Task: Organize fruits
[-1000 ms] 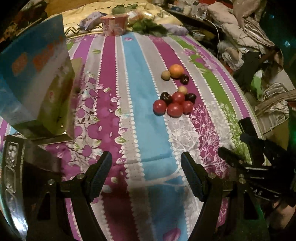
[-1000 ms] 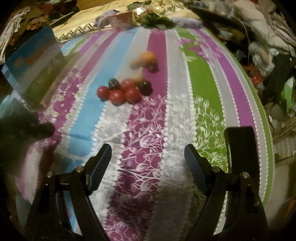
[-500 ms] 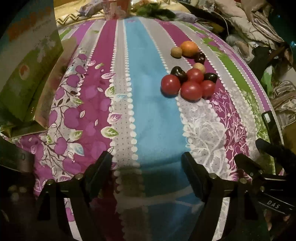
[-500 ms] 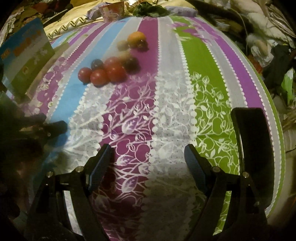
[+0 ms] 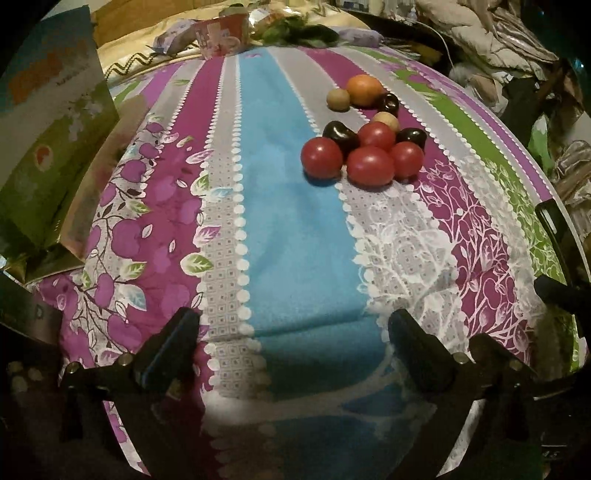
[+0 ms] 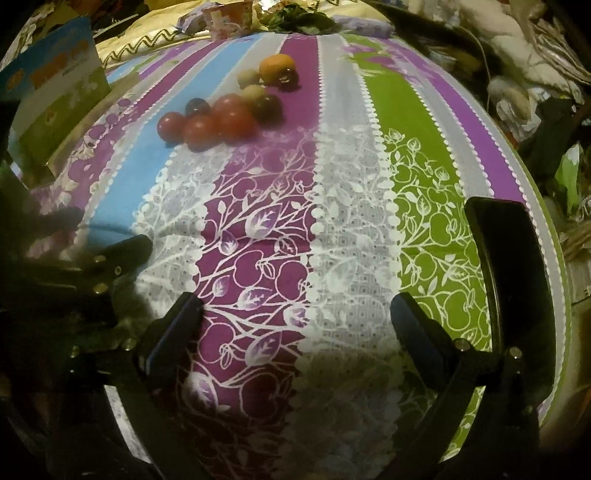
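A cluster of fruit lies on the striped cloth: several red tomatoes (image 5: 370, 165), dark plums (image 5: 340, 134), two small tan fruits (image 5: 338, 99) and an orange (image 5: 364, 89) at the far end. The same cluster shows in the right wrist view, with tomatoes (image 6: 201, 132) and the orange (image 6: 277, 67) at upper left. My left gripper (image 5: 291, 328) is open and empty, well short of the fruit. My right gripper (image 6: 295, 314) is open and empty, nearer the table's right side. The left gripper's body shows at the left edge of the right wrist view (image 6: 92, 266).
An open blue-and-green carton (image 5: 51, 147) stands at the left of the cloth. A pink patterned cup (image 5: 221, 37), dark leafy greens (image 5: 299, 31) and wrapped packets sit at the far end. A black phone (image 6: 509, 280) lies by the right edge. Clutter lies beyond the right edge.
Both grippers have moved forward and lower toward the cloth; the fruit cluster looks larger and nearer in both views. Both stay open.
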Available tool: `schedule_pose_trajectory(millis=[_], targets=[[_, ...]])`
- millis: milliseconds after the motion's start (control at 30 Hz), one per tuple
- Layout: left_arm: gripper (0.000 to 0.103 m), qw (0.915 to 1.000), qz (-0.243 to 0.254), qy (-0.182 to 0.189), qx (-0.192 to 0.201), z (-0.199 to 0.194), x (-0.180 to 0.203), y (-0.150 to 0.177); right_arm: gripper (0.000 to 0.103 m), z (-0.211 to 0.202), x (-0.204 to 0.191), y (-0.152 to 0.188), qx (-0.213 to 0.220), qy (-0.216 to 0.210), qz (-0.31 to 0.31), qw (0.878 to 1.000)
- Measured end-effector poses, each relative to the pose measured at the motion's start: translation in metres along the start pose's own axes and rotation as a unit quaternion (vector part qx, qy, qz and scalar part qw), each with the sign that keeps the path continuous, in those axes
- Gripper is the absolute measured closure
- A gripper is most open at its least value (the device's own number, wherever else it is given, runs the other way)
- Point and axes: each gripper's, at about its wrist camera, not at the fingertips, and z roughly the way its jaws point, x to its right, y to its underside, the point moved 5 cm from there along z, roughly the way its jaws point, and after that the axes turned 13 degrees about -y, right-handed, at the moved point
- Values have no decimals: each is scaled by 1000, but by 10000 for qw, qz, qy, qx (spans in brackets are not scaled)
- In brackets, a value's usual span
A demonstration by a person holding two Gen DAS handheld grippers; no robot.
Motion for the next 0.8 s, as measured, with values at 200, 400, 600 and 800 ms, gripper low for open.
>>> schedule_pose_trajectory(millis=[200, 400, 600, 800], targets=[[0, 10000, 10, -33, -15, 0, 0, 0, 0, 1, 0, 0, 95, 28, 23, 9999], [0, 10000, -32, -47, 30, 1, 1, 0, 0, 1, -2, 4, 211, 90, 1, 9997], [0, 10000, -66, -66, 34, 0, 0, -1, 0, 0, -2, 4, 244, 101, -21, 9996], [0, 9999, -90, -30, 41, 1, 0, -2, 0, -3, -4, 4, 204, 64, 20, 9998]])
